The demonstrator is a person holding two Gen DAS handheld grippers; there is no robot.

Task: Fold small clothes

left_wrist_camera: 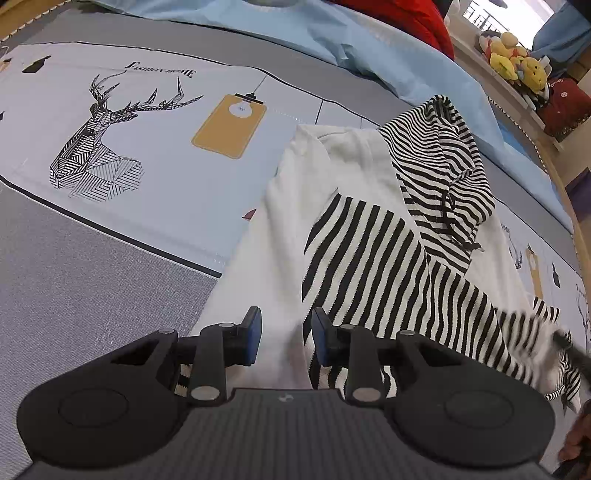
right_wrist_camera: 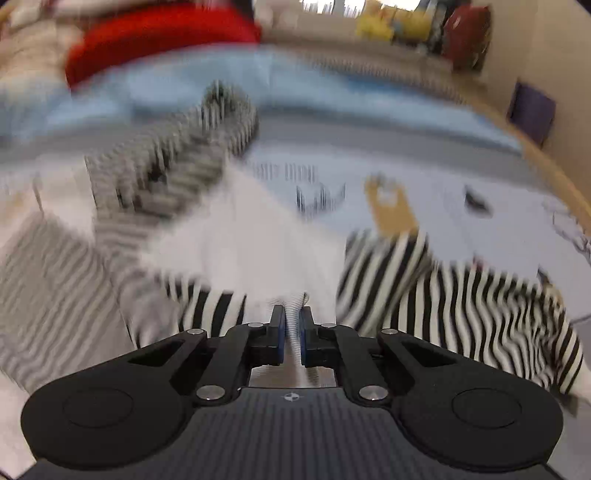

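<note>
Nearest you, your right gripper (right_wrist_camera: 292, 328) pinches a white fabric edge of the black-and-white striped hooded knit garment (left_wrist_camera: 388, 236); your left gripper (left_wrist_camera: 286, 338) stands partly open over its white body, gripping nothing. Beyond, the garment lies on the deer-printed grey bedspread (left_wrist_camera: 110, 140), one striped sleeve crossed inward: folding begun, most remaining. Blur obscures the right view.

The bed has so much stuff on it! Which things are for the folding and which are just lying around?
For the folding:
- striped hoodie, white body, black-and-white sleeves and hood
- right gripper, pinching a fold of the hoodie
- left gripper, over its white part

Just lying about:
- deer-print bed sheet
- light blue blanket
- red fabric
- yellow plush toys
</note>
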